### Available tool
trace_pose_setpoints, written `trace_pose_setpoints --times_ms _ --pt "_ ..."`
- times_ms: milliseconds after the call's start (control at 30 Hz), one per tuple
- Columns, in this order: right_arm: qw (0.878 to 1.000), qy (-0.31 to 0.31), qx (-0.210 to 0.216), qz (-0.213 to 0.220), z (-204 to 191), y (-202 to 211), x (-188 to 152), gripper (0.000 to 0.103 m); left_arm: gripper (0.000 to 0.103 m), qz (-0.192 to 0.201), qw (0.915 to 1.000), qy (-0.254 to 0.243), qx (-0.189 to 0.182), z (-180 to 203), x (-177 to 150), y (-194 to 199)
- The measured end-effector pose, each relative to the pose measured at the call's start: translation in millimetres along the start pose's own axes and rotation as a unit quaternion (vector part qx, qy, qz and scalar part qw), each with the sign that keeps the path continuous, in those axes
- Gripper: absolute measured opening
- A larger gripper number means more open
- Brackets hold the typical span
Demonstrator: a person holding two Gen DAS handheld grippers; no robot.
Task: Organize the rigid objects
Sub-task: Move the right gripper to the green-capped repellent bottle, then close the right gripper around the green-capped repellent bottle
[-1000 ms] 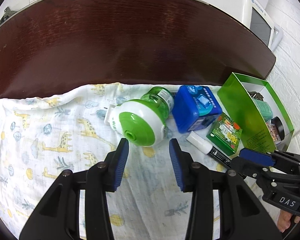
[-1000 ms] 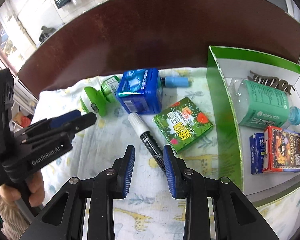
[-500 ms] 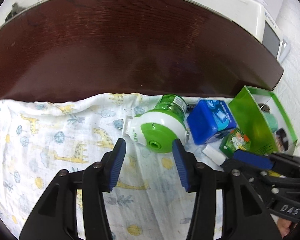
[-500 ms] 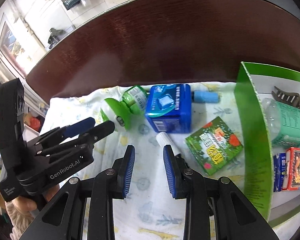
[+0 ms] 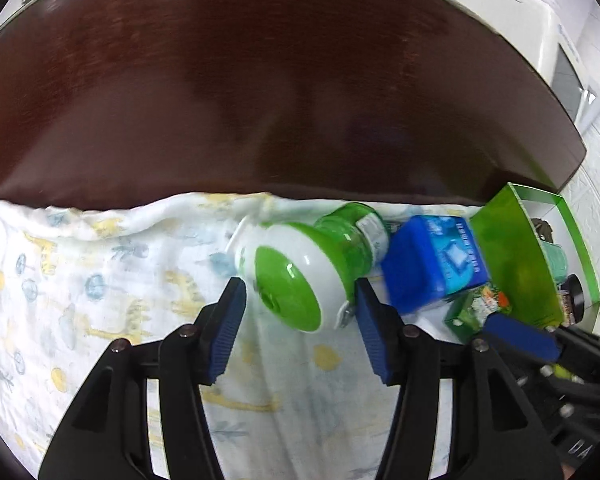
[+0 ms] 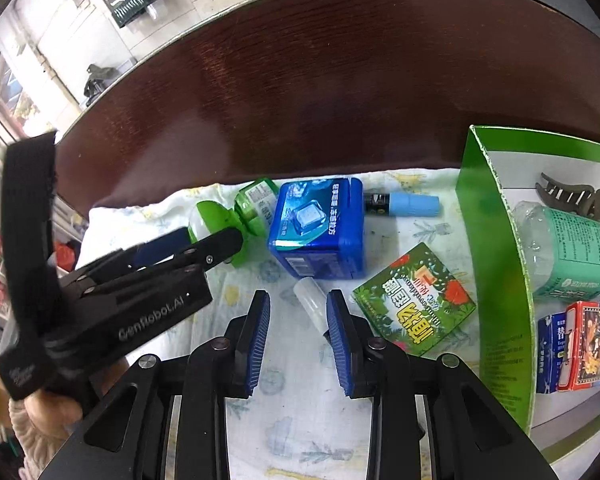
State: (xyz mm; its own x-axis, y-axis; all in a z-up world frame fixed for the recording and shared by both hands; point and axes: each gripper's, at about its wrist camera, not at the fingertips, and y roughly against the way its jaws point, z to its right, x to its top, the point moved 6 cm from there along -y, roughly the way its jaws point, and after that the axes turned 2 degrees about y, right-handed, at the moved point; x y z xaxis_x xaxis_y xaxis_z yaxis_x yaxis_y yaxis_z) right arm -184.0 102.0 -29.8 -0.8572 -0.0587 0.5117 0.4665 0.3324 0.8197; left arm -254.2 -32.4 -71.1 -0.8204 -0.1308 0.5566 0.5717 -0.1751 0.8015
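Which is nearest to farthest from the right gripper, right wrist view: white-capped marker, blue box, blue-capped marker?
From the right gripper:
1. White-capped marker, between the gripper's fingers.
2. Blue box, just beyond it on the cloth.
3. Blue-capped marker, behind the box, to the right.

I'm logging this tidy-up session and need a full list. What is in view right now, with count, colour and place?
plug-in device: 1, green and white, on its side on the cloth
cloth: 1, white with giraffe print, over the table's near edge
table: 1, dark brown
blue box: 1, blue, on the cloth
marker: 1, pale blue cap, behind the blue box
second marker: 1, white cap, beside a right gripper finger
small carton: 1, green, on the cloth
tray box: 1, green, at the right
bottle: 1, teal, in the tray box
hair claw: 1, brown, in the tray box
card packs: 2, red, blue, in the tray box
left gripper: black, blue pads, open around the plug-in device, jaws just been opening
right gripper: black, blue pads, open
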Motion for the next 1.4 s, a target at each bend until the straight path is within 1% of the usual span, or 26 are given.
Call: trace_pose_setpoints --times_ms 33,167,267,400,433,467,533,633,700,800,833,867,933,1033,1167,1267,1333,1400 --pt "1.0 0.003 0.001 0.003 -1 0 2 0.031 0.055 0.002 1.0 0.002 0.002 0 -1 1" --pt "1.0 0.016 0.01 0.007 -10 -5 10 0.031 0.055 0.011 0.9998 0.014 0.006 -24 -2 15" --pt "0.999 0.019 0.033 0.005 -25 -16 18 0.031 0.055 0.012 0.9999 0.008 0.008 -29 -3 18" --pt "0.998 0.016 0.057 -0.002 -43 -33 29 0.031 0.055 0.012 0.9999 0.003 -0.001 -33 -4 18" --pt "0.998 0.02 0.057 -0.004 -47 -37 33 0.033 0.054 0.011 0.9999 0.005 -0.006 -33 -3 17" --pt "0.998 0.023 0.055 -0.006 -50 -40 35 0.04 0.054 0.01 0.9999 0.006 -0.012 -33 -3 15" --pt "0.998 0.029 0.054 -0.002 -55 -45 39 0.047 0.054 0.007 0.9998 0.006 -0.019 -33 -2 13" --pt "0.999 0.042 0.031 -0.01 -60 -57 44 0.047 0.053 0.005 0.9997 0.0 -0.023 -31 -1 9" --pt "0.999 0.04 0.031 -0.017 -60 -66 44 0.047 0.049 0.003 0.9997 -0.008 -0.024 -30 -4 10" --pt "0.998 0.045 0.027 -0.018 -59 -71 45 0.047 0.046 0.005 0.9996 -0.013 -0.023 -33 -7 12" --pt "0.998 0.049 0.03 -0.019 -60 -72 46 0.046 0.046 0.006 0.9997 -0.012 -0.023 -33 -7 11" --pt "0.998 0.054 0.033 -0.019 -61 -72 47 0.042 0.046 0.005 0.9997 -0.011 -0.022 -33 -7 12" --pt "0.997 0.063 0.028 -0.018 -62 -73 47 0.041 0.045 0.007 0.9997 -0.016 -0.019 -33 -7 15" --pt "0.997 0.067 0.023 -0.012 -65 -66 44 0.041 0.043 0.019 0.9994 -0.025 -0.014 -30 -9 25" --pt "0.997 0.079 0.021 0.014 -69 -46 45 0.041 0.041 0.039 0.9986 -0.032 -0.018 -26 -5 46" --pt "0.996 0.074 0.037 0.035 -66 -21 46 0.041 0.041 0.057 0.9971 -0.046 -0.02 -13 0 62" --pt "0.995 0.077 0.041 0.054 -65 -5 47 0.041 0.04 0.066 0.9957 -0.058 -0.031 -7 1 75" --pt "0.993 0.076 0.061 0.062 -64 7 46 0.041 0.04 0.077 0.993 -0.079 -0.042 9 1 86"
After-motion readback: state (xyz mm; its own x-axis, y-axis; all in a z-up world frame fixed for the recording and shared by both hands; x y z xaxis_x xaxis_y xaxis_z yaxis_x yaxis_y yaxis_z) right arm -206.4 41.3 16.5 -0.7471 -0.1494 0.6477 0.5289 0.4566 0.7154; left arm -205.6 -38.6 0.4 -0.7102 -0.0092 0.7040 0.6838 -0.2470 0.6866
